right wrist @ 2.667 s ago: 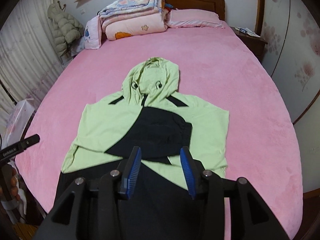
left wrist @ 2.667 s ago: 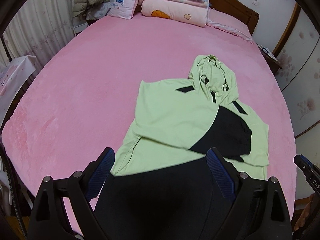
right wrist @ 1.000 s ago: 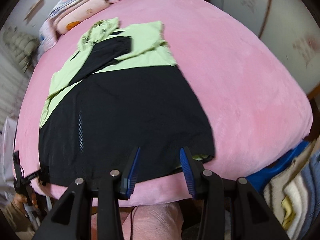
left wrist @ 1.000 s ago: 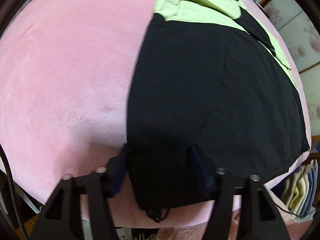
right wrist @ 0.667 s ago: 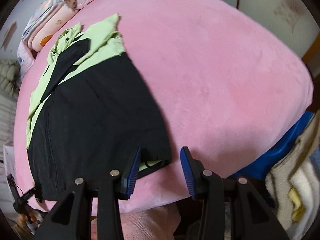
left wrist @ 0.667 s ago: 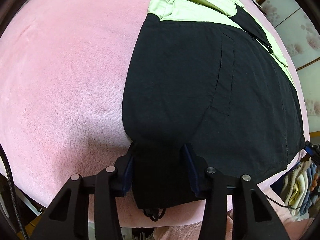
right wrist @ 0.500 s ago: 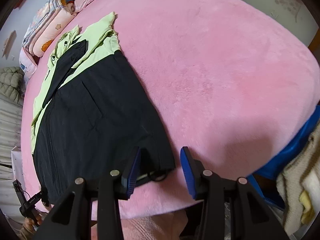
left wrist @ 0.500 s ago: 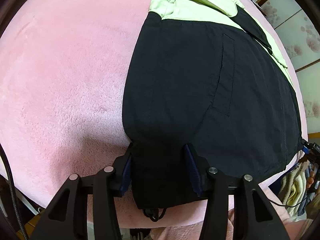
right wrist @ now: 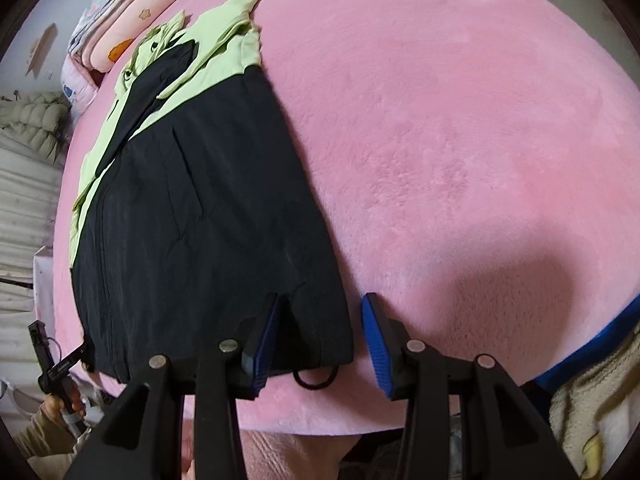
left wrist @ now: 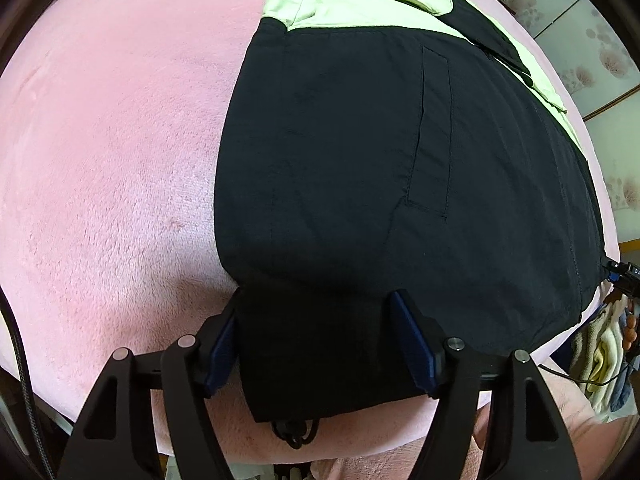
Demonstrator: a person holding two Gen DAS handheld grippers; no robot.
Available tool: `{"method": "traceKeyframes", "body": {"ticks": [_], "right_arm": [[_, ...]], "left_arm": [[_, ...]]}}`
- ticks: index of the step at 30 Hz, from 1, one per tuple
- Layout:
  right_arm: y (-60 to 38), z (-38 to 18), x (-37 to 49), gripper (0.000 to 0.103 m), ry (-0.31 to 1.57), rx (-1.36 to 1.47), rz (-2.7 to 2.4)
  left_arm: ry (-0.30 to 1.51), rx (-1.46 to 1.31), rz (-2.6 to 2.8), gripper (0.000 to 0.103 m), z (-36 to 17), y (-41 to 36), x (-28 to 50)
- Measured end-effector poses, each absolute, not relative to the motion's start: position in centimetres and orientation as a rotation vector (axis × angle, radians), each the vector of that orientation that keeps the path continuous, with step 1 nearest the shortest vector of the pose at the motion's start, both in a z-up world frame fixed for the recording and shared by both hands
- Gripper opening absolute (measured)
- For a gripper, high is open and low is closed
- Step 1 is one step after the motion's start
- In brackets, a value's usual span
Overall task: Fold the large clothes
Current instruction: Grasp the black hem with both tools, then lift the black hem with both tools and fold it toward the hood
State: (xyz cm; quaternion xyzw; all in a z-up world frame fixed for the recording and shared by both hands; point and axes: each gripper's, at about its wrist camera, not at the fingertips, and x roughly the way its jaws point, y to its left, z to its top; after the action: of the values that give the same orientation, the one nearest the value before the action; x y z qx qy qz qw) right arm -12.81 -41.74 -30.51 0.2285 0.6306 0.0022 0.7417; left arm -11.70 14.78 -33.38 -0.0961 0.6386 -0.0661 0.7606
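Left tongs (left wrist: 316, 340): jaws spread wide, astride the jacket's (left wrist: 360, 160) near-left hem corner; black cloth lies between the pads but is not yet clamped.
Right tongs (right wrist: 318, 338): also released; the left pad rests on the near-right hem corner, the right pad stands over bare pink blanket (right wrist: 460, 140).
Jacket: flat on the bed, black lower half toward the tongs, green shoulders and hood at 11 to 12 o'clock, sleeves folded across the chest.
Hem cord (right wrist: 314, 378): a loop hangs from the right corner at 6 o'clock, between the right pads; another dangles below the left corner.
Step in hand: probably gripping both hem corners, ready to lift the bottom toward the hood.
Doing it well: slide the right tongs toward 9 o'clock so both pads straddle cloth; bite both layers, above the cord; close both sides together so the hem rises level.
Risk: catching only the cord or the top layer would skew the fold.
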Motion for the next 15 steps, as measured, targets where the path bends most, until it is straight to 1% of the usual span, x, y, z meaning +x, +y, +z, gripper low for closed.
{"method": "traceKeyframes", "body": {"ticks": [3, 6, 11, 13, 14, 15], "right_arm": [[-41.7, -30.9, -12.9, 0.049, 1.406, 0.529, 0.038], [-41.2, -30.8, -12.9, 0.051, 1.423, 0.502, 0.058], [-40.9, -31.1, -12.6, 0.05, 1.441, 0.481, 0.063], [-40.9, -30.9, -12.5, 0.042, 1.441, 0.471, 0.067], [-40.8, -30.9, -12.5, 0.035, 1.446, 0.452, 0.069], [-40.7, -30.8, -12.5, 0.032, 1.448, 0.446, 0.074]], "left_arm": [[1.391, -0.208, -0.143, 0.071, -33.3, 14.9, -11.8], [1.4, -0.211, -0.142, 0.072, -33.4, 14.8, -11.7], [1.41, -0.203, -0.148, 0.071, -33.4, 14.6, -11.2], [1.407, -0.19, -0.143, 0.068, -33.3, 14.4, -11.3], [1.405, -0.185, -0.139, 0.062, -33.2, 14.3, -11.2], [1.405, -0.18, -0.131, 0.053, -33.1, 14.4, -11.2]]}}
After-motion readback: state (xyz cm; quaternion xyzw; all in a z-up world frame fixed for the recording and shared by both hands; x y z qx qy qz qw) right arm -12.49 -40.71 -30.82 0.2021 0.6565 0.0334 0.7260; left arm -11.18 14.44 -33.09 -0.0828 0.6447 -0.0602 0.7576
